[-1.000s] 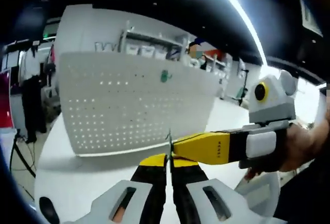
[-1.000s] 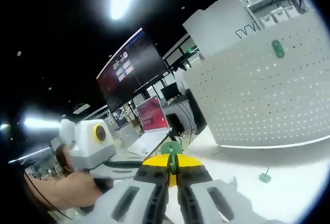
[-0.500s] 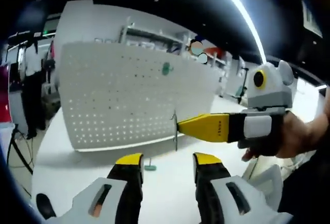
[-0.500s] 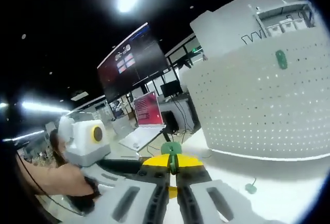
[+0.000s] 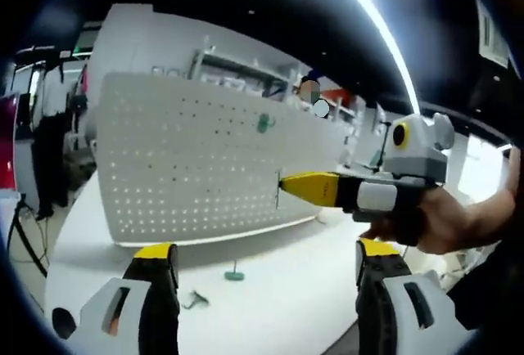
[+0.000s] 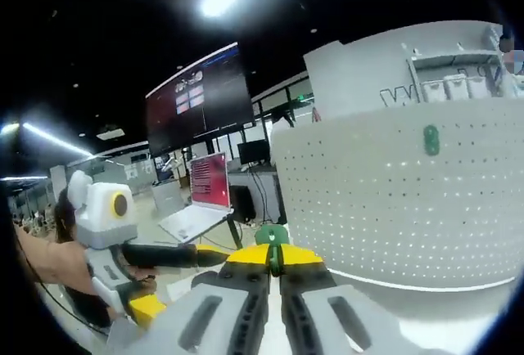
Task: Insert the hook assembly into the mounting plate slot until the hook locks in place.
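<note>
Green-headed hook (image 6: 271,235) clamped in the shut right gripper (image 6: 274,267), held short of the white pegboard (image 5: 196,167), not yet seated in any slot; left gripper (image 5: 266,261) spread wide, holding nothing; one green hook (image 5: 263,123) already mounted on the board, insertion left to do.

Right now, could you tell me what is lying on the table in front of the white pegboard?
On the white table, before the pegboard, lie a small green hook piece and a bent metal hook. The open left gripper hides the table's near edge.
</note>
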Available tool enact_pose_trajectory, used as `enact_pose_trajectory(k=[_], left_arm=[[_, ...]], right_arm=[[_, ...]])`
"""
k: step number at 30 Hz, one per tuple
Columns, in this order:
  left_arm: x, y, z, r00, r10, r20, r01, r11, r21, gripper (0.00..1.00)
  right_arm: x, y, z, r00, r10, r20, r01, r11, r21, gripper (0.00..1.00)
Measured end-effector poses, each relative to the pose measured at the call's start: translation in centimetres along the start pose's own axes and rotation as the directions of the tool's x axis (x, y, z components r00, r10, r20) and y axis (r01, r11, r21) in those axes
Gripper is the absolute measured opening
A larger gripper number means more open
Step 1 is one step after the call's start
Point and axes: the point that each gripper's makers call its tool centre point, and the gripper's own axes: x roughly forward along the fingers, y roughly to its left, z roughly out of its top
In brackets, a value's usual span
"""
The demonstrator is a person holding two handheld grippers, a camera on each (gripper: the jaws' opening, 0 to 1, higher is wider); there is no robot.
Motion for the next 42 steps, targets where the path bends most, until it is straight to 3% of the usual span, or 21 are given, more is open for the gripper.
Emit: enact_pose_trajectory(k=[13, 16, 22, 28, 36, 42], left_arm=[[0.1, 0.1, -0.5, 1.0, 0.003, -0.004, -0.003, 1.0, 0.003, 1.0], [0.2, 0.0, -0.3, 1.0, 0.0, 0.015, 0.0, 1.0, -0.002, 1.0], [0.4, 0.2, -0.8, 1.0, 0.0, 0.0, 0.0, 1.0, 0.004, 1.0], [0.2, 1.2, -1.7, 0.999, 0.029, -0.034, -0.029, 1.0, -0.003, 1.0], [0.3, 1.7, -2.0, 0.999, 0.029, -0.043, -0.029, 1.0, -0.01, 1.0], [0.4, 2.1, -1.8, 0.999, 0.034, -0.043, -0.034, 0.999, -0.009, 1.0]], right_arm=[[0.7, -4.9, 2.1, 0.98, -0.173, 0.099, 0.176, 0.984, -0.021, 0.0], [1.0, -5.9, 2.7, 0.968, -0.217, 0.129, 0.222, 0.975, -0.027, 0.0], [1.4, -8.2, 3.4, 0.949, -0.277, 0.152, 0.283, 0.959, -0.019, 0.0], [1.3, -11.6, 4.4, 0.922, -0.347, 0.174, 0.357, 0.934, -0.031, 0.0], [0.4, -16.7, 6.0, 0.869, -0.446, 0.214, 0.461, 0.887, -0.022, 0.0], [0.1, -19.1, 7.4, 0.844, -0.481, 0.236, 0.5, 0.866, -0.025, 0.0]])
